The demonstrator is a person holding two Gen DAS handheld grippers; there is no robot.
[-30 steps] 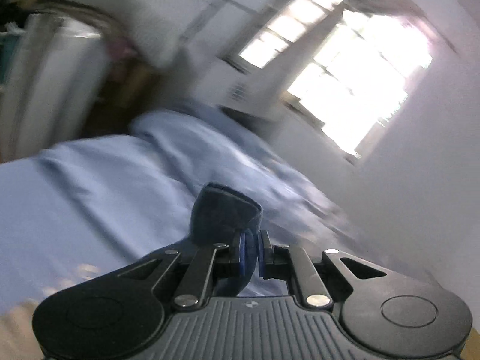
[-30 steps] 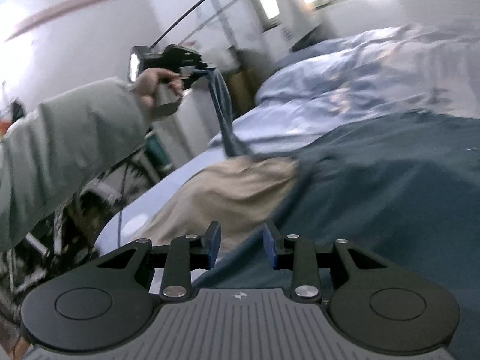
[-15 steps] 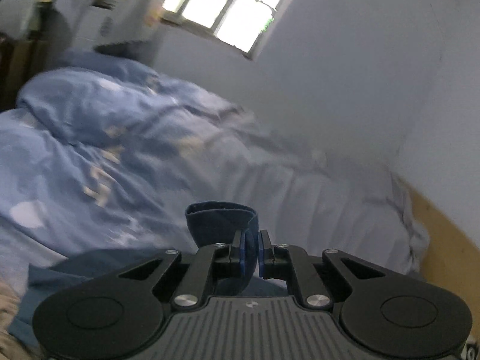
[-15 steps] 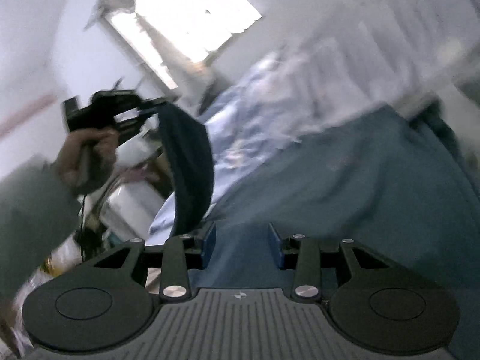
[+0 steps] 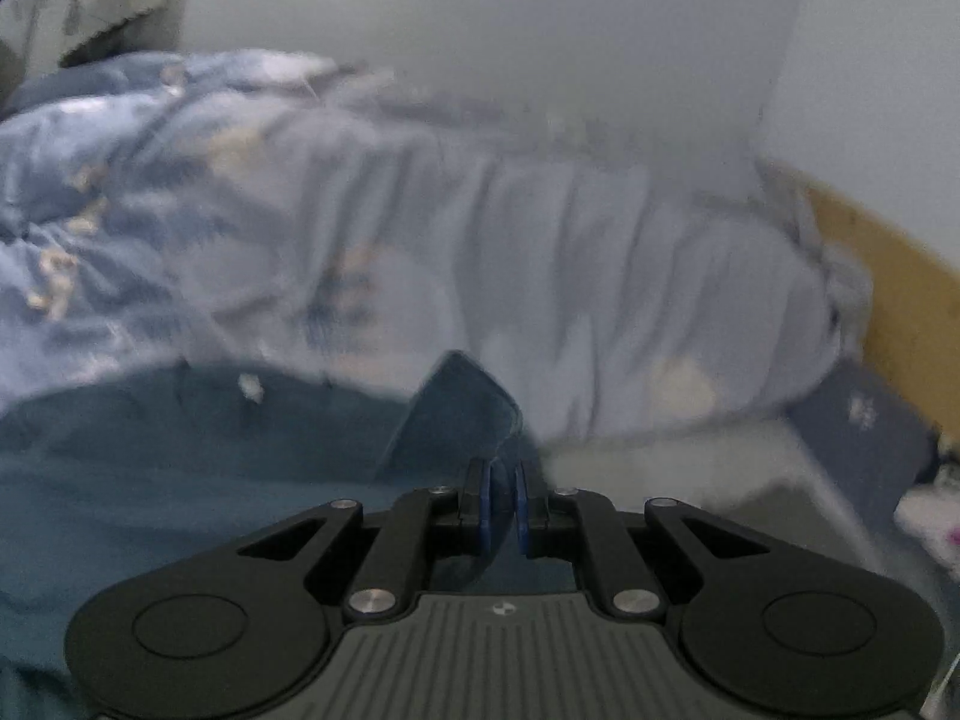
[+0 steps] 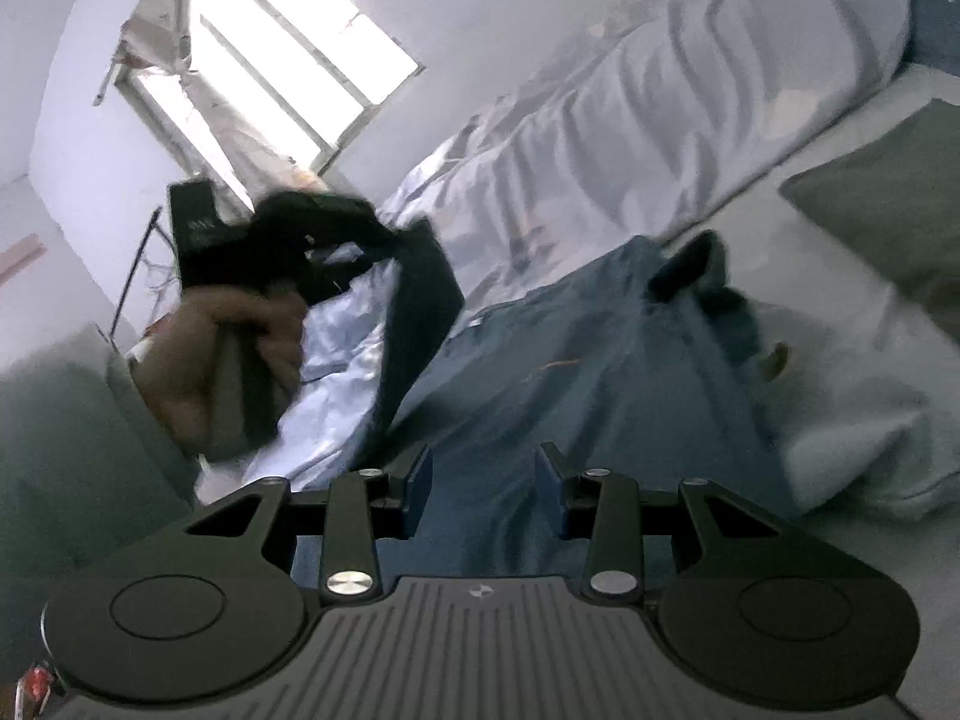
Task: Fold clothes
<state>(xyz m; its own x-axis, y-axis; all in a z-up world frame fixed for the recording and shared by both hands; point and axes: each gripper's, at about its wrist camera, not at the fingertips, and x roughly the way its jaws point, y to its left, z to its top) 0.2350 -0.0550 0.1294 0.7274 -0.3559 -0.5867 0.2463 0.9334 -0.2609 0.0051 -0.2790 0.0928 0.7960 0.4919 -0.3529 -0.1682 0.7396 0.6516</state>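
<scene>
A dark blue garment (image 6: 570, 372) lies spread over the bed and shows at the lower left of the left wrist view as blue garment cloth (image 5: 150, 450). My left gripper (image 5: 503, 501) is shut on an edge of it, and a flap of cloth (image 5: 456, 414) stands up just past the pads. From the right wrist view, a hand (image 6: 240, 348) holds that left gripper (image 6: 312, 240) up, with the lifted flap (image 6: 420, 294) hanging from it. My right gripper (image 6: 485, 495) is open, low over the garment, pinching nothing.
A rumpled pale blue duvet (image 5: 540, 240) is heaped along the wall behind the garment. A white sheet (image 6: 840, 390) and a grey-green cushion (image 6: 888, 210) lie to the right. A wooden bed board (image 5: 888, 276) and a dark pillow (image 5: 858, 420) stand at the far right. A bright window (image 6: 288, 72) is behind.
The left gripper swept across the bed and lower, still gripping the blue edge. The right gripper rolled, its jaws widened a little, and the tan cloth left its view.
</scene>
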